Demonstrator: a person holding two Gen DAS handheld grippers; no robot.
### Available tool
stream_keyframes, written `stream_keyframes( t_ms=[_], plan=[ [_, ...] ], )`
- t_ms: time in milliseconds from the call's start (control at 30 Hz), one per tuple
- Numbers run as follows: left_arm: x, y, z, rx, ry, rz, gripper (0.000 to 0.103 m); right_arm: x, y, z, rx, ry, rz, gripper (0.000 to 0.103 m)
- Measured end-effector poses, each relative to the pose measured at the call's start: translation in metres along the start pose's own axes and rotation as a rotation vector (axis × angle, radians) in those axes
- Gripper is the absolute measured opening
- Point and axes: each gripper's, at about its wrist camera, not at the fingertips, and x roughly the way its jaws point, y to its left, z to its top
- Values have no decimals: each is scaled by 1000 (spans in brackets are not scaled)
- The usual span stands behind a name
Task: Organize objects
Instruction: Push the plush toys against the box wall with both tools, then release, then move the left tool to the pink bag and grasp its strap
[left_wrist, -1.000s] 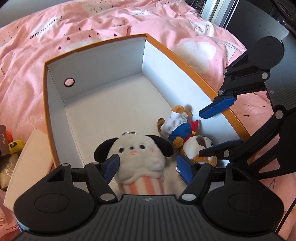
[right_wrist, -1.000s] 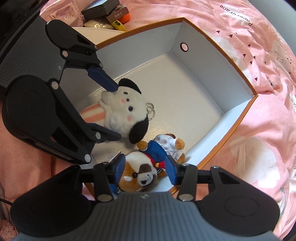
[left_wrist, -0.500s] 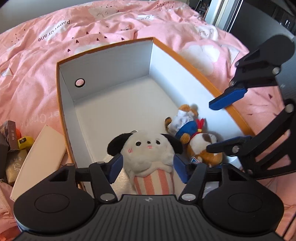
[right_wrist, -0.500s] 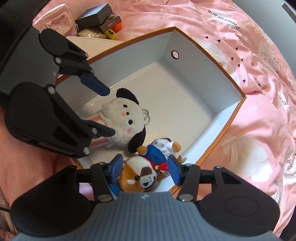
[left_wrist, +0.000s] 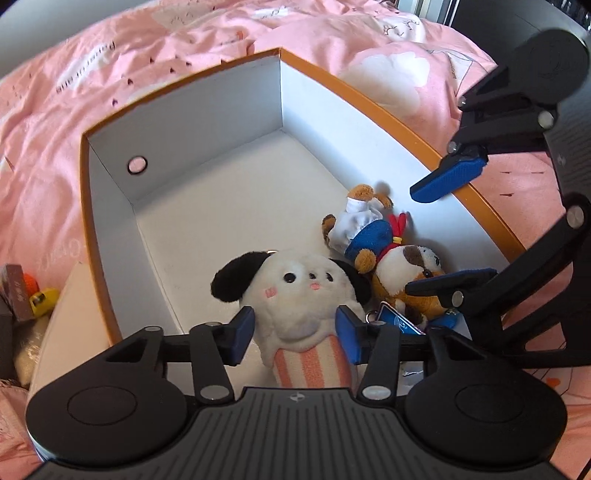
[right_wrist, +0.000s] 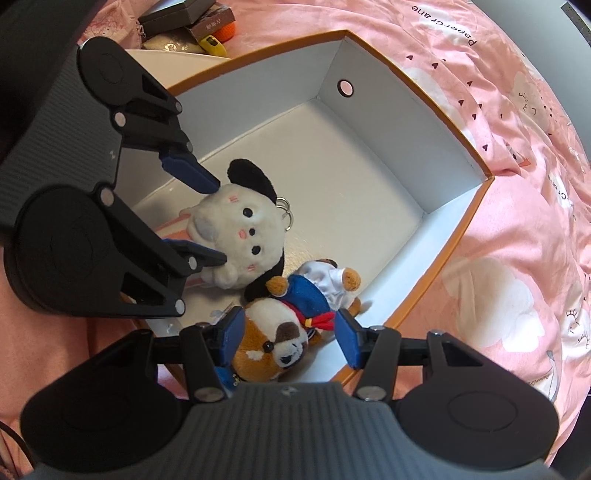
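**Desk:** What does the frame show?

**Photographer:** A white cardboard box with an orange rim (left_wrist: 365, 96) sits on a pink printed duvet (left_wrist: 110, 66). Two plush toys lie at its near end: a white dog plush with black ears and a pink-striped body (left_wrist: 295, 295), and to its right a brown-and-white dog plush in a blue sailor top (left_wrist: 373, 240), the two touching. The far half of the box floor is bare.

**Desk:** And the grippers?

**Photographer:** The left gripper (left_wrist: 295, 330) straddles the white plush with its blue pads wide apart; neither pad visibly presses the fabric, so it appears to hold nothing. The right gripper (right_wrist: 290, 332) hangs over the sailor dog's head, fingers likewise spread and empty.

**Desk:** What could go wrong?

**Photographer:** In my judgement, a pad could snag the metal key ring (right_wrist: 285, 210) on the white plush, or brush the soft fur and drag a toy back out as the gripper lifts. The two tools sit close together and could knock each other. The box rests on yielding bedding, so a nudge to its rim could tip it.

**Desk:** The surroundings?

**Photographer:** A bedroom in daylight. Beyond the box's left wall lie a cream lid-like panel (right_wrist: 166, 59), dark gift boxes (right_wrist: 177, 14) and a yellow tape measure (right_wrist: 212, 42).
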Motion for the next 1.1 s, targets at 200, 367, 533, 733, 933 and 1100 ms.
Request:
stream_keyframes(
  t_ms=[200, 367, 533, 733, 933, 1100],
  plan=[
    [11, 7, 9, -51, 60, -73, 70, 2, -3, -5, 18, -13, 10, 56],
    [15, 16, 13, -73, 61, -126, 67, 2, -4, -7, 19, -35, 23, 56],
    [20, 22, 14, -97, 87, -198, 64, 0, -6, -9, 5, -42, 35, 56],
    [29, 44, 10, -329, 131, -273, 63, 3, -10, -11, 11, -33, 87, 53],
    [23, 35, 9, -274, 102, -221, 65, 7, -7, -11, 19, -25, 94, 52],
    [16, 38, 8, -272, 73, -194, 71, -1, -9, -13, 38, -38, 89, 52]
  ],
)
